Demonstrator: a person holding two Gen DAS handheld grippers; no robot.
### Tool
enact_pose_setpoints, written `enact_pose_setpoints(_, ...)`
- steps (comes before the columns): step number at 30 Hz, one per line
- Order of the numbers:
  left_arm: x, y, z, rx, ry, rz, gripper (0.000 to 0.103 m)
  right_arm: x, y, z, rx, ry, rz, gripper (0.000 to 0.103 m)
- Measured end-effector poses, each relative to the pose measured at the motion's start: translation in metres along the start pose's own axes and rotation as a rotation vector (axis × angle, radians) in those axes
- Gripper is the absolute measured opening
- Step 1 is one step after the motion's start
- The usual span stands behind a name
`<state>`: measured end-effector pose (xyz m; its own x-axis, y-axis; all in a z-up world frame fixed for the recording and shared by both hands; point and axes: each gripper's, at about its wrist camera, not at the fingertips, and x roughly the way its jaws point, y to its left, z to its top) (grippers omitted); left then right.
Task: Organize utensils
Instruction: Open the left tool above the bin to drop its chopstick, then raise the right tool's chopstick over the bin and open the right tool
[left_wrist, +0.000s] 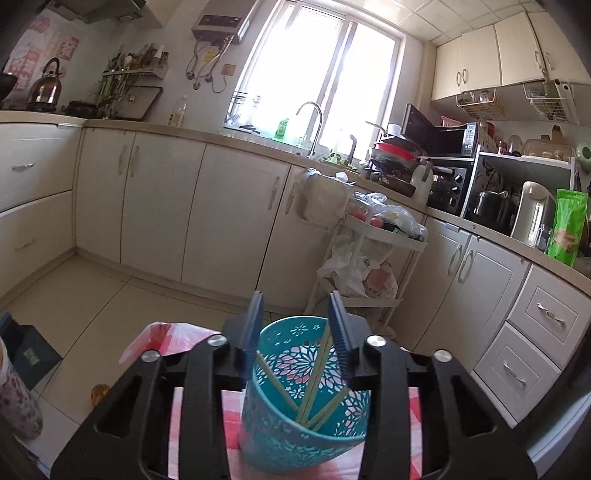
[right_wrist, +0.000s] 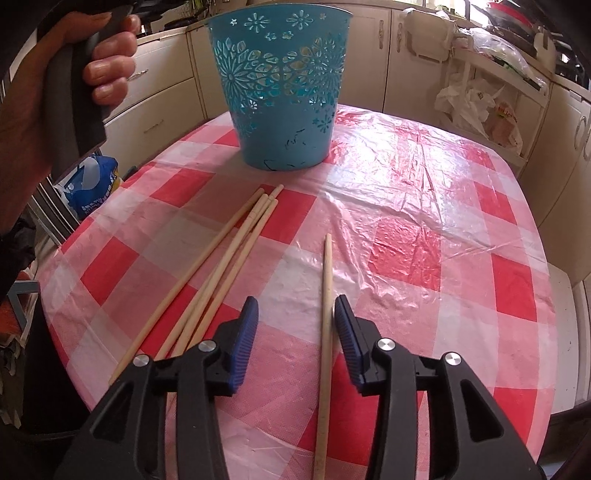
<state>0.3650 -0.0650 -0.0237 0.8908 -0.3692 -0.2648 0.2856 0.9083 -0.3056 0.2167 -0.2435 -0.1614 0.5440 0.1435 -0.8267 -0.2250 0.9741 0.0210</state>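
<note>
Teal plastic, pierced with flower cut-outs, is filling the lower middle of the left wrist view: the holder (left_wrist: 306, 391) is standing between the blue pads of the left gripper (left_wrist: 295, 314), whose jaws are spread apart on either side of its rim. Whether the pads are touching the wall I cannot tell. Several pale chopsticks in the holder (left_wrist: 314, 384) are leaning inside it, crossing near the bottom.

In the right wrist view the same holder (right_wrist: 282, 85) is sitting at the upper middle of the frame on the red-and-white checked desk (right_wrist: 461, 240). The right gripper (right_wrist: 295, 314) is hovering at the lower middle with its jaws apart and empty. A single chopstick (right_wrist: 325, 332) is lying in the gap between them, close against the right-hand pad, its long axis running almost straight up the frame, along the fingers rather than across them. A loose bunch of chopsticks (right_wrist: 221, 266) is lying just left of the jaws, slanting toward the holder. The left hand (right_wrist: 99, 62) is gripping its handle at the upper left. The right gripper is plainly the nearer one, so it looks best placed to close on the single chopstick.
</note>
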Motion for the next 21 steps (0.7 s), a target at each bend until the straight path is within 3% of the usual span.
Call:
enact_pose_setpoints(4,-0.026,0.015,-0.008,-0.023,-0.007,0.015,0.046,-0.003,-0.016,0.001,0.073,0.014,0.044,0.043)
enact_pose_setpoints(10,-0.049,0.042,-0.035,-0.067,0.035,0.051,0.05,0.005,-0.013,0.016,-0.04,0.062,0.001,0.036)
enact_pose_setpoints(14,-0.058,0.061,-0.055,-0.107,0.065,0.079,0.051,0.016,-0.011,0.032,-0.123,0.117,-0.02,0.022)
enact_pose_setpoints(16,-0.064,0.067,-0.062,-0.113,0.072,0.096,0.052,0.018,-0.008,0.034,-0.173,0.141,-0.023,0.007)
enact_pose_setpoints(19,-0.071,0.07,-0.073,-0.111,0.074,0.119,0.053,0.016,-0.001,0.03,-0.231,0.148,-0.051,0.006)
enact_pose_setpoints(21,-0.076,0.071,-0.08,-0.116,0.074,0.132,0.053,0.013,-0.004,0.027,-0.188,0.129,-0.032,0.006)
